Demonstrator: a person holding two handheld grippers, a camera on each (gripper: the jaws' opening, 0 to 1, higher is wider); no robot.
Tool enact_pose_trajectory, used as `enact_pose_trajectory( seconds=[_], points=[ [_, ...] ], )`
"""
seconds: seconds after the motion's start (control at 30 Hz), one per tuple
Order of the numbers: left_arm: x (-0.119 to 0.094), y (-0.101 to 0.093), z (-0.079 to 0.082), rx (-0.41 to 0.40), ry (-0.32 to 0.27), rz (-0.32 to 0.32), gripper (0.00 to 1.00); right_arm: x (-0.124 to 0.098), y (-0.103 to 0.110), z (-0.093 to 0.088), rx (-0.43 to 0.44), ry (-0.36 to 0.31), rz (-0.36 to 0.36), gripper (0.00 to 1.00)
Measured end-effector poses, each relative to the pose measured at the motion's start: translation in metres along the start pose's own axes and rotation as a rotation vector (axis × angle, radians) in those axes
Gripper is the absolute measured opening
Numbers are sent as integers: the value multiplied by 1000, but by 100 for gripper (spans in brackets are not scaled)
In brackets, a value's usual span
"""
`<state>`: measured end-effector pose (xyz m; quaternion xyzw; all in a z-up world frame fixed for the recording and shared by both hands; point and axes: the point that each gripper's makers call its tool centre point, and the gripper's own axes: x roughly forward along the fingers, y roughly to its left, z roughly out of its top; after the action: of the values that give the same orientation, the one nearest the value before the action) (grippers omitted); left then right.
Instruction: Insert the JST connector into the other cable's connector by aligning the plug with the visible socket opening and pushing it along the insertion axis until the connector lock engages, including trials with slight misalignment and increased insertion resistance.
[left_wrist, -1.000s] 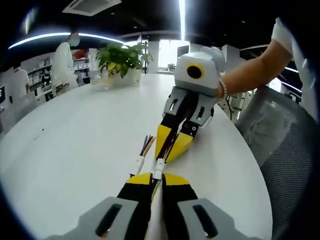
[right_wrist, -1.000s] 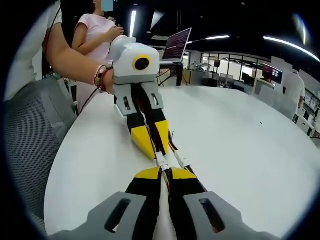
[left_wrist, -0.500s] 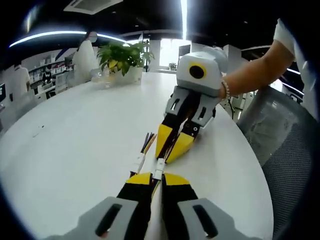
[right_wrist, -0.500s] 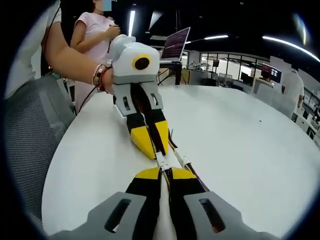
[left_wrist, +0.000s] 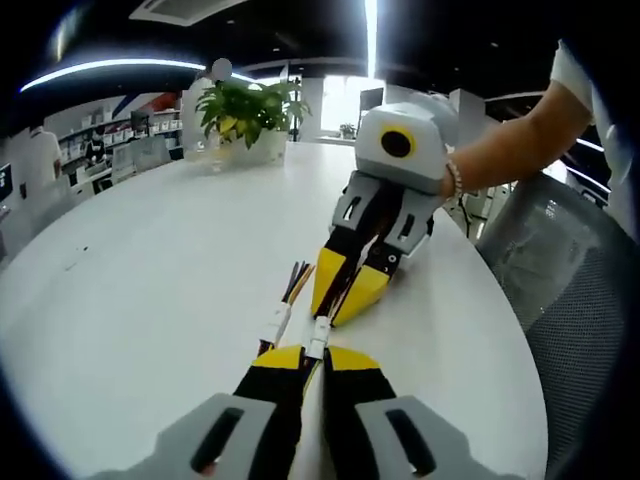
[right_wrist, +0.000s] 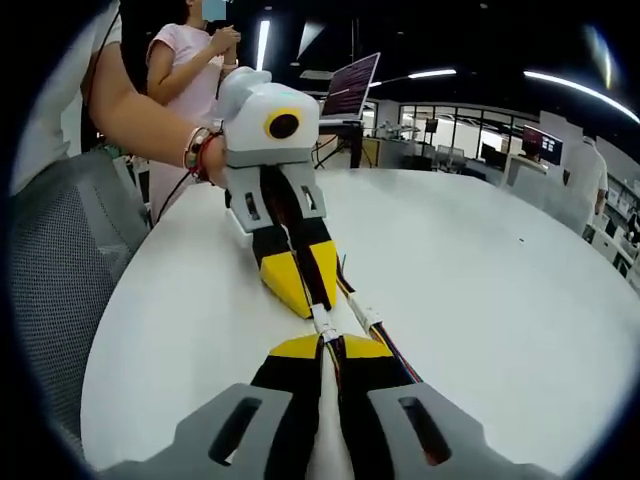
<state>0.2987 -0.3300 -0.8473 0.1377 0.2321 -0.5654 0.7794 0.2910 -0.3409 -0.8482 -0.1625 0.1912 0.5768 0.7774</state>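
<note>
The two grippers meet tip to tip low over the white table (left_wrist: 150, 260). In the left gripper view my left gripper (left_wrist: 313, 352) is shut on a small white JST connector (left_wrist: 318, 337). The right gripper (left_wrist: 326, 312) comes in from the upper right, shut on the cable end facing it. In the right gripper view my right gripper (right_wrist: 331, 343) is shut, and the white connector (right_wrist: 323, 323) bridges the short gap to the left gripper (right_wrist: 312, 305). I cannot tell whether plug and socket are fully seated. The jaws hide the wires behind each connector.
A second cable with a white connector (left_wrist: 278, 322) and coloured wires (left_wrist: 295, 283) lies on the table beside the jaws; it is also in the right gripper view (right_wrist: 365, 314). A potted plant (left_wrist: 245, 115) stands at the far edge. A mesh chair (left_wrist: 580, 300) is close by. A laptop (right_wrist: 352, 90) and a person (right_wrist: 185, 70) are behind.
Both grippers stay shut and tip to tip, with the connectors in the same place. A person in the background of the left gripper view has walked to the right.
</note>
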Motion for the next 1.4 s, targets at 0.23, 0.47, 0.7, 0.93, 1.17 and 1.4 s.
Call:
enact_pose_trajectory(
  seconds=[0.23,0.47,0.7,0.93,1.17,1.4],
  points=[
    [0,0,0,-7,0,-1,1,1,0,-1,-2,4,2,3],
    [-1,0,-1,-14,2,0,1,0,-1,-1,0,6,0,3],
    [-2,1,-2,-14,5,2,0,0,-1,-1,9,8,-2,4],
    [-3,1,-2,-29,5,-2,1,0,-1,-1,32,8,6,4],
    [-4,-1,-3,-26,21,-3,1,0,1,-1,37,10,13,4],
    [-5,-1,-4,-23,24,2,1,-1,1,0,42,9,11,5]
  ],
)
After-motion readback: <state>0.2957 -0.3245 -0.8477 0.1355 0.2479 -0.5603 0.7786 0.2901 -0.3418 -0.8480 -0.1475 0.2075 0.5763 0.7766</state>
